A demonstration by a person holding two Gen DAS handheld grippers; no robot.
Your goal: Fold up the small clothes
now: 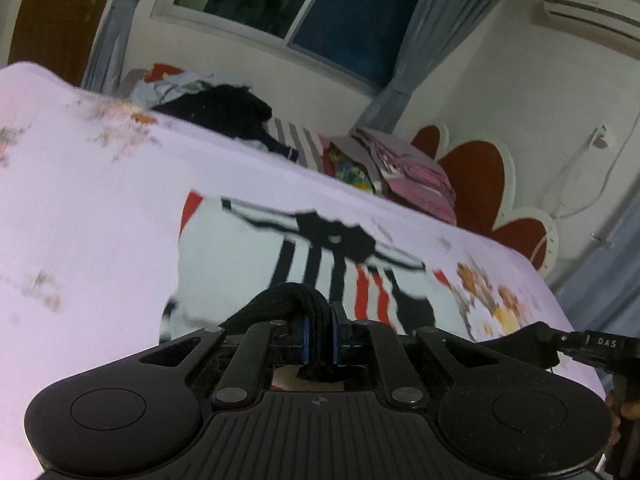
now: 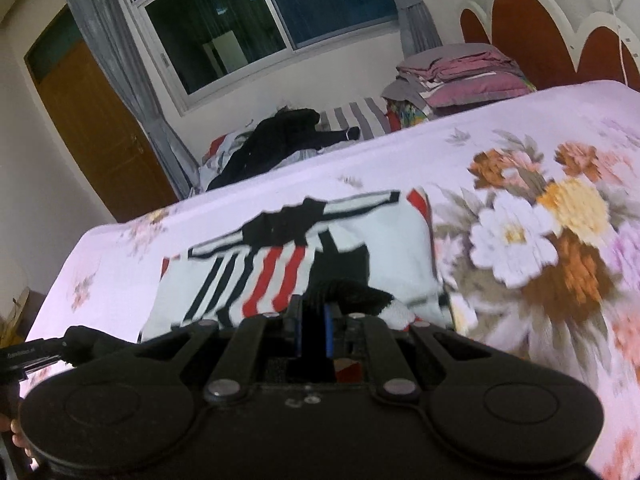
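Pinching the limp striped sweater (image 1: 248, 264) by its black hem, your left gripper (image 1: 319, 334) and right gripper (image 2: 312, 330) are clamped tight; it will sag.

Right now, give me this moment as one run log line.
left gripper: shut on black hem | right gripper: shut on black hem | garment: striped sweater | surface: floral bedsheet

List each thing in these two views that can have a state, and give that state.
Left tongs: shut on black hem.
Right tongs: shut on black hem.
Striped garment: lying on the bed, near edge lifted.
Window: shut.
Curtains: drawn aside.
Door: shut.
Bedding stack: folded.
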